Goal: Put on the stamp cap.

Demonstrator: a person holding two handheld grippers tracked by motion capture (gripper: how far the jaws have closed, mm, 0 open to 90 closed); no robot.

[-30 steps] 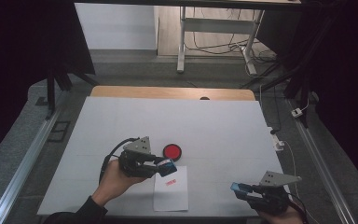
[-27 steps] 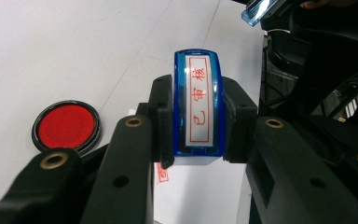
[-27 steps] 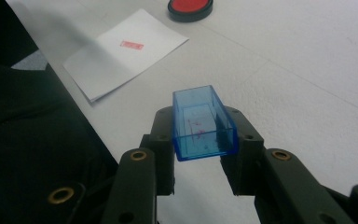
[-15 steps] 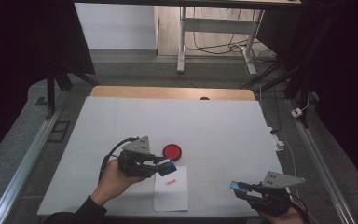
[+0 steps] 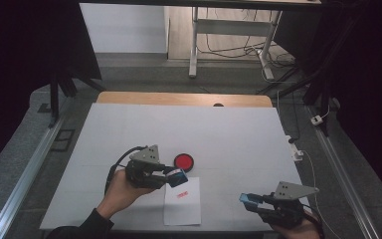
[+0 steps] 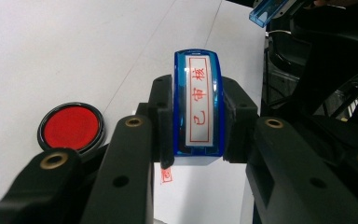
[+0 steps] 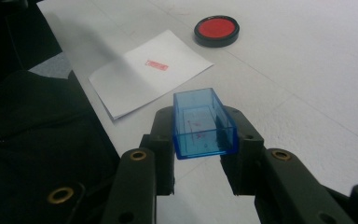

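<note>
The left gripper (image 6: 198, 126) was clamped on the stamp (image 6: 198, 107); the right gripper (image 7: 204, 140) squeezed its blue cap (image 7: 203, 122). Both looked light, hard and slippery, best pinched by their flat sides.

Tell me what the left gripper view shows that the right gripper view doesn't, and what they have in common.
Left gripper view: the left gripper clamps a blue stamp with its face toward the camera, red characters in a red frame legible. The right gripper's blue cap shows in the top corner.

Right gripper view: the right gripper holds that clear blue cap, open and hollow, and the whole sheet of paper lies flat with its red stamped mark.

Both: the round red ink pad on the white table.
</note>
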